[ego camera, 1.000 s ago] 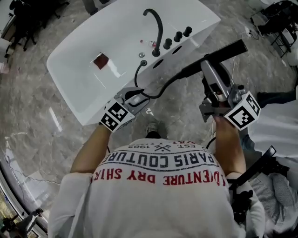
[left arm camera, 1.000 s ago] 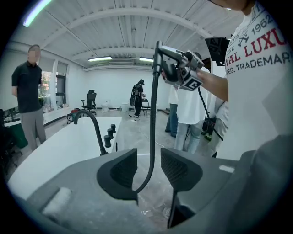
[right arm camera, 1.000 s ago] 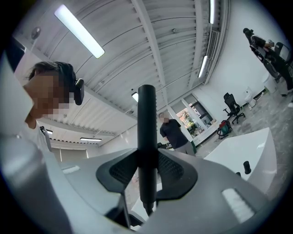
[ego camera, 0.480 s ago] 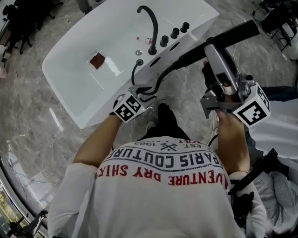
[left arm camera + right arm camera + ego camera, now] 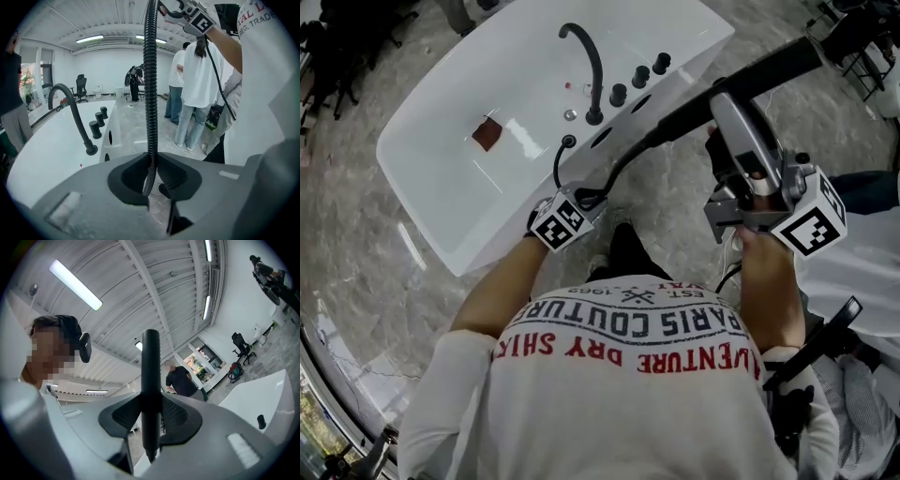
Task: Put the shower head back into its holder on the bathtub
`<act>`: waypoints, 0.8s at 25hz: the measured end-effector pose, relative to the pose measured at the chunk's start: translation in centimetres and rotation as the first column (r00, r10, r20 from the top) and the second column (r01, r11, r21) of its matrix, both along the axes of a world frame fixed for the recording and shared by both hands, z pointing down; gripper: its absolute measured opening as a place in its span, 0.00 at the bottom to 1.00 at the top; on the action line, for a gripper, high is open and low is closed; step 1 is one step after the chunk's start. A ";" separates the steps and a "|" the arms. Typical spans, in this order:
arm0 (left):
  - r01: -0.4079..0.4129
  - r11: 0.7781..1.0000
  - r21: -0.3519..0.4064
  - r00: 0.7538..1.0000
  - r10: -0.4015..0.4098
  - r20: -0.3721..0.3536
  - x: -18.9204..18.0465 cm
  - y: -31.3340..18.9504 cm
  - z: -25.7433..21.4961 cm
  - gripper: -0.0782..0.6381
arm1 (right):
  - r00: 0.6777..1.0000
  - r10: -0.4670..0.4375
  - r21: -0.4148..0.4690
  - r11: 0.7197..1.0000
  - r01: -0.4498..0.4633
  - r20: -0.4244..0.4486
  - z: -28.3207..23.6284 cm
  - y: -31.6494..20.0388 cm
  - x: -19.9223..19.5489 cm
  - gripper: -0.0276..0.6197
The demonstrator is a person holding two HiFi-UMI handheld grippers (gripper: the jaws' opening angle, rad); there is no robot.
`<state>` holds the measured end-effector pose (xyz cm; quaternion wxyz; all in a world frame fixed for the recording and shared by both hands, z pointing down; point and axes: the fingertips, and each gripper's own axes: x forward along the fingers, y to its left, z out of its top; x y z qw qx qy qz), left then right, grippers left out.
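The white bathtub lies ahead, with a black faucet and black knobs on its rim. A black ribbed hose leaves the rim, dips to my left gripper and climbs to the black shower head. The left jaws have just been closing, and in the left gripper view the hose is pinched between them at my left gripper. My right gripper holds the shower head high beside the tub. In the right gripper view the right gripper is shut on the shower head.
A brown square lies on the tub floor. Dark oval openings mark the tub's near side. Several people stand on the marble floor beyond the tub. Black equipment stands at my right.
My left gripper has dropped lower along the hose, closer to the tub's side. My right gripper has lifted the shower head slightly up and to the right.
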<state>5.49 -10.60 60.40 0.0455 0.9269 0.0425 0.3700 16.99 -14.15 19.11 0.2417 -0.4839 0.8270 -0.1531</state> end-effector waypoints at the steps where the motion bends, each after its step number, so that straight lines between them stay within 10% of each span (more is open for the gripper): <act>1: 0.000 1.000 -0.001 1.000 0.000 0.004 0.1 -0.1 0.1 0.20 | 1.000 0.006 -0.002 1.000 -0.006 -0.007 0.2 -0.2 0.4 0.24; 20: 0.150 0.987 0.062 0.989 -0.151 -0.002 -4.1 -4.7 -3.5 0.19 | 0.940 0.154 -0.076 0.980 -0.185 -0.306 5.0 -1.2 3.1 0.24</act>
